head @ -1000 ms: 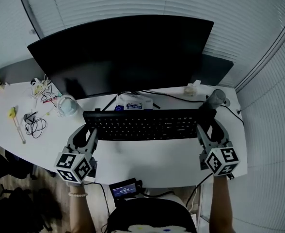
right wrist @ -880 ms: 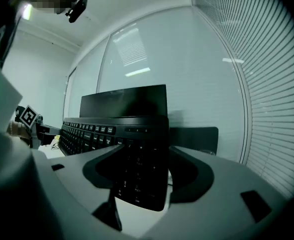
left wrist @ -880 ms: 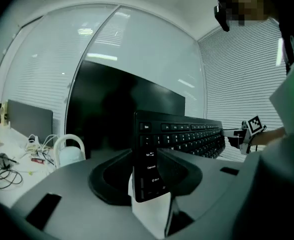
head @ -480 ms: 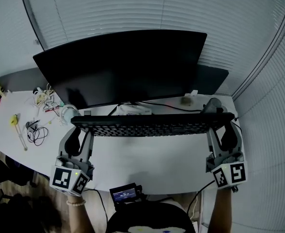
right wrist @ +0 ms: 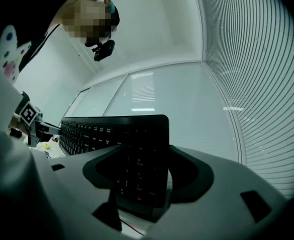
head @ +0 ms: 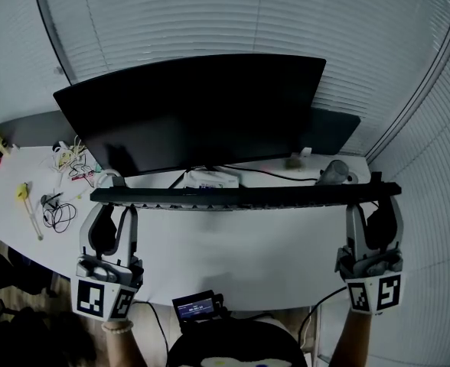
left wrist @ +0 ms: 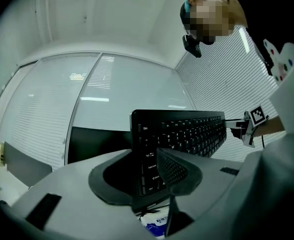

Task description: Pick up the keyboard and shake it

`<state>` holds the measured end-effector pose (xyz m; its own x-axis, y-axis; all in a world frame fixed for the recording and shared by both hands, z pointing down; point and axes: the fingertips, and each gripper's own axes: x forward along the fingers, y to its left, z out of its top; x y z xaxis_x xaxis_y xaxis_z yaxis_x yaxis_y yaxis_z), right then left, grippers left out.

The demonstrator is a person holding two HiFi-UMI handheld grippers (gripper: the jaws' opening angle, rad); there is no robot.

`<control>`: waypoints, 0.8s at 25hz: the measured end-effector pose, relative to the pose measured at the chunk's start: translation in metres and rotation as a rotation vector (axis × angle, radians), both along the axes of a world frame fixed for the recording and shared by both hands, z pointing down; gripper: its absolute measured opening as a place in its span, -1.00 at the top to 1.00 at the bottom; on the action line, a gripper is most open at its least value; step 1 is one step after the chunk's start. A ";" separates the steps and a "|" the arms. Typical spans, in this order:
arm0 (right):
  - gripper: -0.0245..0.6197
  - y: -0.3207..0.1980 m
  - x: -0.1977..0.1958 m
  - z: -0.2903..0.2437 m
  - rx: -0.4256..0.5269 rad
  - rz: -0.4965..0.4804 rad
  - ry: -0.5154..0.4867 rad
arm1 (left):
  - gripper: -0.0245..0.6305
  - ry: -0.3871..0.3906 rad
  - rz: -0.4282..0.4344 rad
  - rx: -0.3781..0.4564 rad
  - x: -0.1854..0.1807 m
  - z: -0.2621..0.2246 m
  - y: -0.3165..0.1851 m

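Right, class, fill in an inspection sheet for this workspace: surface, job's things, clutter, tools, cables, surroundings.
Surface: white desk, curved front edge.
Job's things: black keyboard, held off the desk, edge-on in the head view.
Clutter: yellow item, white packet, grey object.
Grippers: left tool shut on the keyboard's left end, right tool shut on its right end.
Cables: tangle at the desk's left, black lead under the monitor.
Surroundings: dark curved monitor, window blinds.
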<state>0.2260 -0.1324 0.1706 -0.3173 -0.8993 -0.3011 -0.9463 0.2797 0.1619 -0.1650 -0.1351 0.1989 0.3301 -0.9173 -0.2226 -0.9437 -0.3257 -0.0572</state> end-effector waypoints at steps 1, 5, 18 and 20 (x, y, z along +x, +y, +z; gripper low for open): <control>0.03 0.000 0.000 0.000 0.011 -0.001 -0.003 | 0.46 0.012 0.002 0.016 0.001 -0.004 -0.001; 0.04 0.001 0.002 -0.005 0.052 -0.002 -0.014 | 0.46 -0.031 -0.027 0.050 -0.004 -0.003 0.001; 0.04 0.001 0.001 0.002 -0.034 0.005 -0.003 | 0.46 0.058 0.014 0.007 0.002 -0.004 -0.001; 0.04 0.001 0.001 0.004 -0.069 0.011 -0.002 | 0.46 0.054 0.019 -0.020 0.003 -0.002 -0.001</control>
<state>0.2274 -0.1311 0.1744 -0.3068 -0.9213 -0.2389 -0.9497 0.2798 0.1406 -0.1625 -0.1361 0.1970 0.3358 -0.9154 -0.2220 -0.9387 -0.3446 0.0009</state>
